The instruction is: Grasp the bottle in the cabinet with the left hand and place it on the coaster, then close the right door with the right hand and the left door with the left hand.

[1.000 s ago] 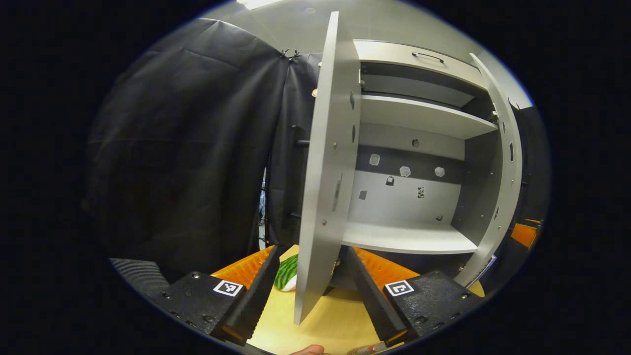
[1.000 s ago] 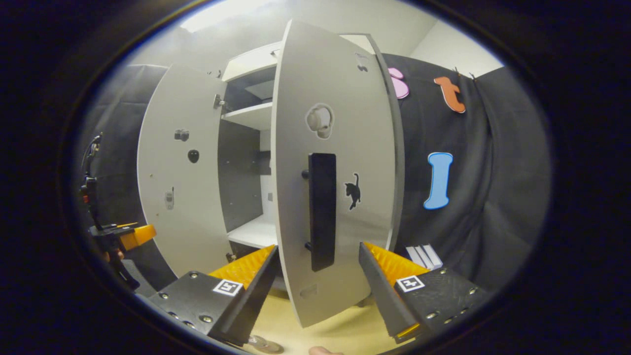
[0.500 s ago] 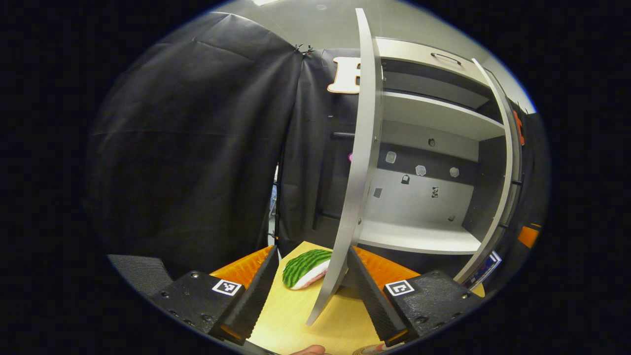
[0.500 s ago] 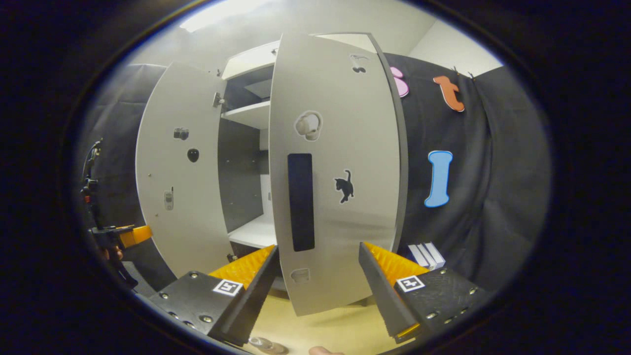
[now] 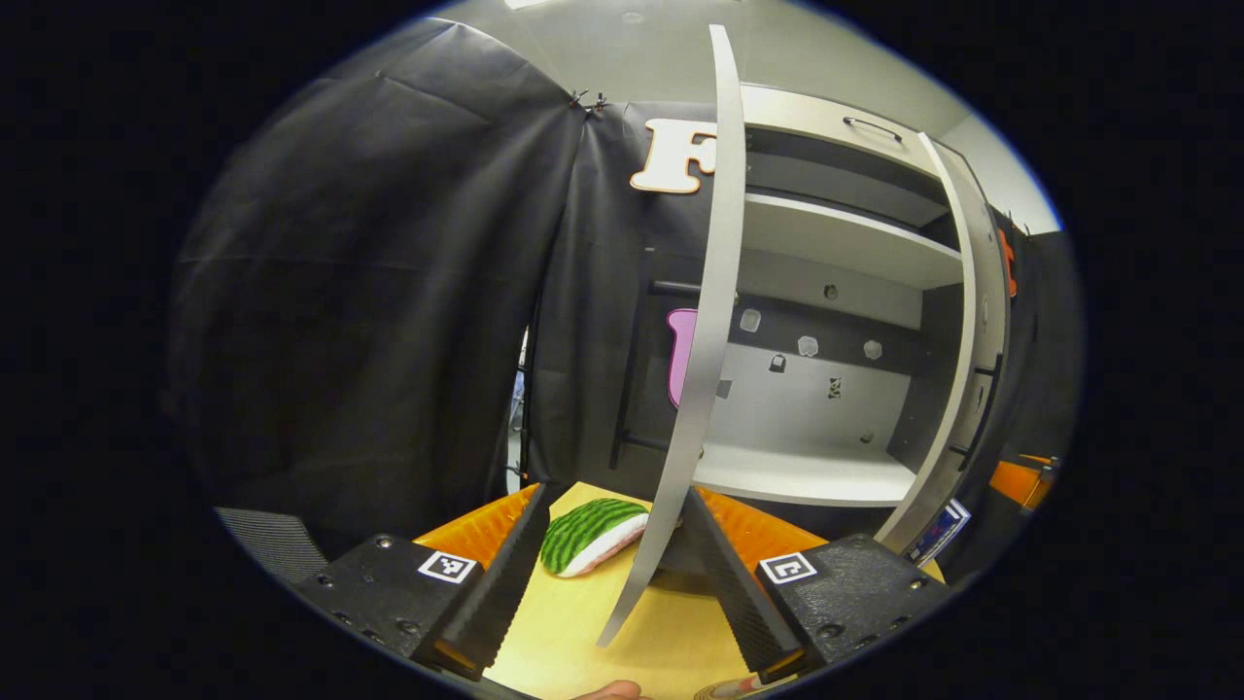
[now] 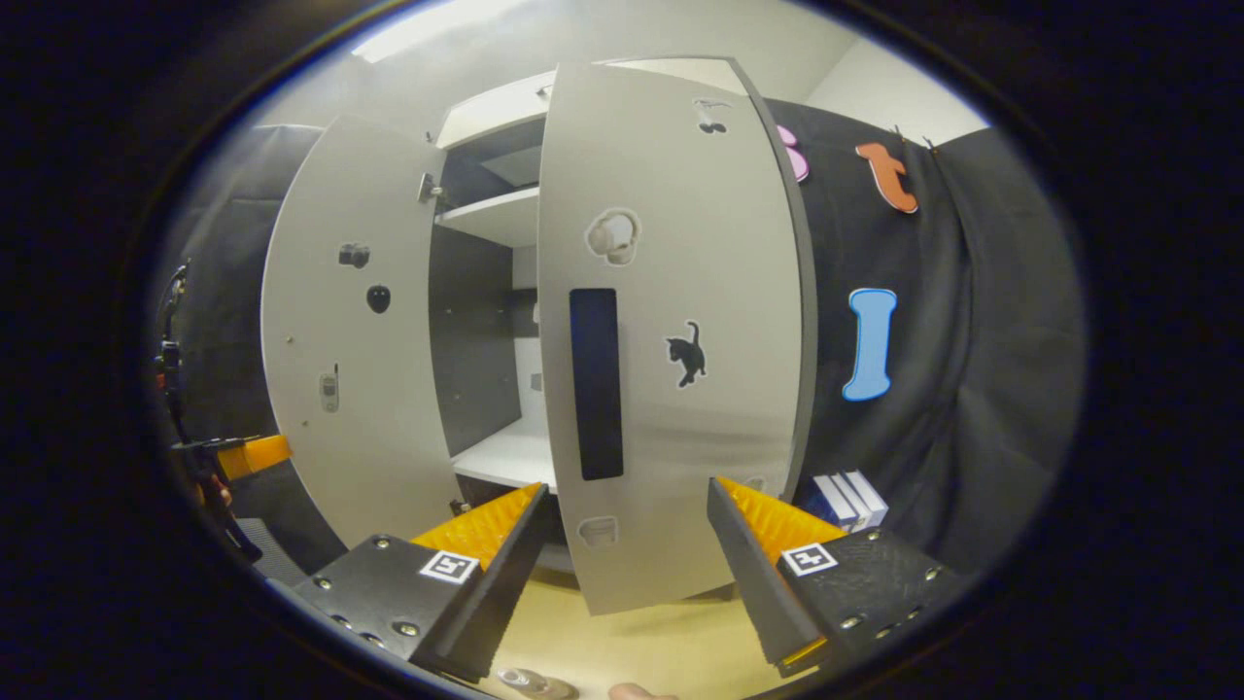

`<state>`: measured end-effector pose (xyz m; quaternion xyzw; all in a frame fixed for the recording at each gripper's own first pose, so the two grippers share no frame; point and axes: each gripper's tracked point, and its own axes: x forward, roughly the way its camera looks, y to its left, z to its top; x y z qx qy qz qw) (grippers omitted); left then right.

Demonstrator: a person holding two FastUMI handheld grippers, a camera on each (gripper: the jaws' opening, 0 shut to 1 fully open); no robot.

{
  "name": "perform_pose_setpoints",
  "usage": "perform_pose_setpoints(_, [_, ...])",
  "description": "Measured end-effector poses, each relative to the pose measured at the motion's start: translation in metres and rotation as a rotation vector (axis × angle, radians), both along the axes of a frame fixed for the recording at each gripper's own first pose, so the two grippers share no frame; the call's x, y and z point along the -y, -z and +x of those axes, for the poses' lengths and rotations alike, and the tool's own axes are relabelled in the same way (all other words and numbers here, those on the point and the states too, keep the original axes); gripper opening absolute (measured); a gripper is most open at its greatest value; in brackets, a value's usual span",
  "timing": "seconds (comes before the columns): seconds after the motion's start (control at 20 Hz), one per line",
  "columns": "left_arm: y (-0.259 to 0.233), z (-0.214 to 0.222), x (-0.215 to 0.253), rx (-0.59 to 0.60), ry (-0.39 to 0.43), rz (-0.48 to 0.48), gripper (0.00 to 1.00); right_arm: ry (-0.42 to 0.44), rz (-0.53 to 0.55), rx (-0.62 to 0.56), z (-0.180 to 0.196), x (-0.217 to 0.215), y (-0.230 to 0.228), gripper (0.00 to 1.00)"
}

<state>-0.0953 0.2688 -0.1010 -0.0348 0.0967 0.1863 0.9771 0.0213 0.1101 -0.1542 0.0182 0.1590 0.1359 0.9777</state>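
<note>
The pale grey flat-panel right door (image 6: 671,331) of the grey cabinet (image 5: 836,243) stands ajar just ahead of the right gripper (image 6: 622,574), whose jaws are wide apart and hold nothing. The matching left door (image 5: 705,331) shows edge-on between the fingers of the left gripper (image 5: 607,574), equally spread and empty. No bottle stands on the cabinet's white lower shelf (image 5: 797,476). Both doors look stiff, light and hinge-swung (a flat push near the free edge should do); the right one's long black bar handle (image 6: 595,384) offers a grip. Its small stickers carry no readable writing.
</note>
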Motion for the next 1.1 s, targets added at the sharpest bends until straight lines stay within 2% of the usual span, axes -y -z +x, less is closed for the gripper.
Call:
perform_pose_setpoints(0.2, [0.002, -0.007, -0.018, -0.018, -0.035, 0.038, 0.90, -0.019, 0.003, 0.002, -0.002, -0.012, 0.002, 0.98])
perform_pose_setpoints(0.25, [0.002, -0.007, -0.019, -0.020, -0.035, 0.031, 0.90, -0.020, 0.000, 0.002, -0.003, -0.014, 0.003, 0.98])
perform_pose_setpoints(0.3, [0.004, -0.006, -0.020, -0.019, -0.034, 0.021, 0.87, -0.018, -0.004, 0.003, -0.005, -0.014, 0.002, 0.98])
perform_pose_setpoints(0.35, [0.005, -0.004, -0.021, -0.019, -0.034, 0.012, 0.90, -0.013, -0.008, 0.006, -0.005, -0.013, 0.001, 0.98])
perform_pose_setpoints(0.75, [0.019, 0.006, -0.031, -0.039, -0.044, -0.001, 0.90, 0.046, 0.001, 0.002, -0.005, 0.000, 0.001, 0.98])
perform_pose_setpoints(0.8, [0.020, 0.006, -0.031, -0.042, -0.043, -0.007, 0.87, 0.050, 0.002, 0.001, -0.004, 0.001, 0.001, 0.98])
perform_pose_setpoints(0.85, [0.022, 0.007, -0.031, -0.045, -0.042, -0.013, 0.90, 0.053, 0.002, 0.001, -0.004, 0.002, 0.000, 0.98])
perform_pose_setpoints(1.1, [0.025, 0.008, -0.032, -0.054, -0.030, -0.024, 0.90, 0.049, -0.002, -0.006, 0.003, 0.001, 0.004, 0.98])
